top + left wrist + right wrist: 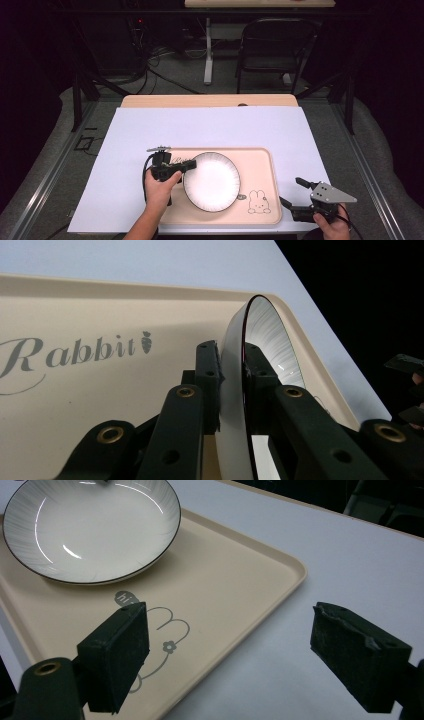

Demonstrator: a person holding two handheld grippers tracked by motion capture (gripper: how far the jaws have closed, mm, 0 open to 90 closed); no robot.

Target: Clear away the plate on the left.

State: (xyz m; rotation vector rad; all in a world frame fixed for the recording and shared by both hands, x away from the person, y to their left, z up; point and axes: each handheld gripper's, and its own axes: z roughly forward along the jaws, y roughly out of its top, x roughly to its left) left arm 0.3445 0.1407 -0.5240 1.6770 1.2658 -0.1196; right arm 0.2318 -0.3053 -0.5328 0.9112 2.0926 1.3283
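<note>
closest in, right gripper [292, 191] sits at the table's near right corner, its 2 jaws spread wide and holding nothing. left gripper [189, 165] pinches the rim of the white plate [212, 181], which rests on the beige tray [260, 161].

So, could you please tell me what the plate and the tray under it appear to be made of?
The plate looks like glazed ceramic: glossy white, with sharp light reflections, fine grey radial lines and a thin dark rim; melamine can't be ruled out. The tray looks like matte beige plastic: smooth moulded raised lip, rounded corner, printed rabbit drawing and "Rabbit" lettering.
</note>
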